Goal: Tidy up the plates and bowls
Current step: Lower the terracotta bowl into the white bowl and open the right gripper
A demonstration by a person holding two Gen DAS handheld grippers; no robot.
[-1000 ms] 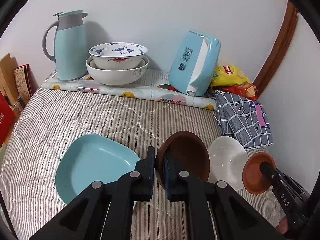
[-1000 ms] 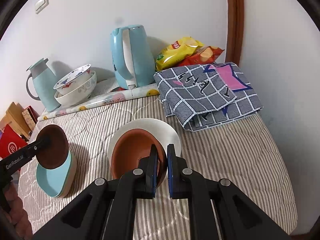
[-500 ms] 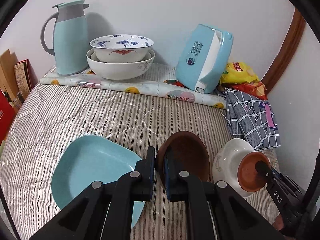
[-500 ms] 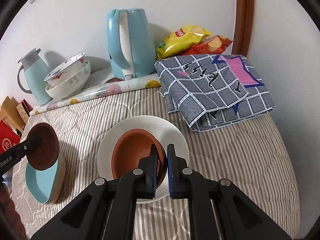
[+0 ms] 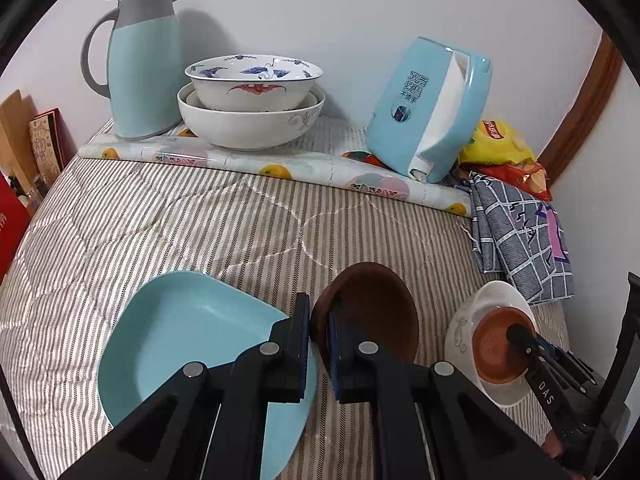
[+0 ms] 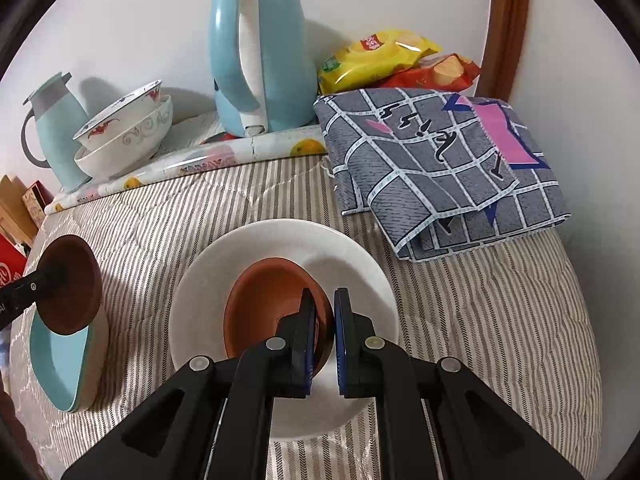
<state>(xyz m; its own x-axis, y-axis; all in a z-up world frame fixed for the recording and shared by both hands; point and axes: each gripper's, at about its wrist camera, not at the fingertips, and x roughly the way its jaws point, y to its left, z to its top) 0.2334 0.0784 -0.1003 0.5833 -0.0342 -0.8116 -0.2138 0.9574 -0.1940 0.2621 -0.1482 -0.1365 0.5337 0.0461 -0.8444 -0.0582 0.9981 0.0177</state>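
Note:
My left gripper (image 5: pixel 319 312) is shut on the rim of a dark brown bowl (image 5: pixel 372 312) and holds it just right of and above a light blue square plate (image 5: pixel 192 336) on the striped cover. From the right wrist view that bowl (image 6: pixel 72 284) hangs over the blue plate (image 6: pixel 60 364). My right gripper (image 6: pixel 324 304) is shut on the rim of an orange-brown bowl (image 6: pixel 268 308), which sits low inside a white bowl (image 6: pixel 216 280). Both also show at the right of the left wrist view, the orange-brown bowl (image 5: pixel 492 348) in the white bowl (image 5: pixel 496 300).
At the back on a fruit-print mat (image 5: pixel 280 160) stand a light blue jug (image 5: pixel 140 68), two stacked patterned bowls (image 5: pixel 252 100) and a light blue kettle (image 6: pixel 260 56). A folded checked cloth (image 6: pixel 440 164) and snack bags (image 6: pixel 400 60) lie at the right. Books (image 5: pixel 40 144) stand at the left edge.
My right gripper has carried the orange-brown bowl forward and down into the white bowl. My left gripper, still holding the dark brown bowl, has moved a little closer to the blue plate.

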